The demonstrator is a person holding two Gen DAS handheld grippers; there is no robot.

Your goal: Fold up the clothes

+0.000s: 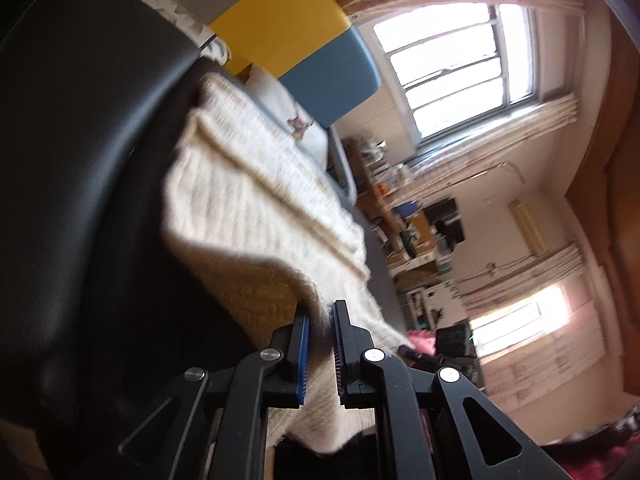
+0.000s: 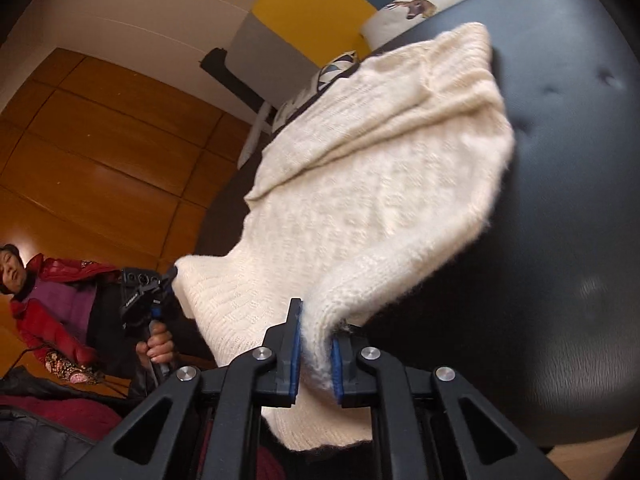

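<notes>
A cream knitted sweater (image 1: 256,200) lies over a black leather cushion (image 1: 80,160) and hangs off its edge. In the left wrist view my left gripper (image 1: 320,320) is shut on the sweater's near edge. In the right wrist view the sweater (image 2: 360,184) drapes across the cushion (image 2: 560,240), and my right gripper (image 2: 316,328) is shut on a bunched fold of its lower edge. My left gripper (image 2: 170,276) also shows there, holding the sweater's other corner at the left.
Patterned pillows (image 2: 412,4) and yellow, blue and grey panels (image 1: 280,20) stand behind the cushion. A person in a red jacket (image 2: 48,304) holds the left gripper. A cluttered desk (image 1: 404,216) and windows (image 1: 452,68) lie beyond. A wooden wall (image 2: 100,152) is at the left.
</notes>
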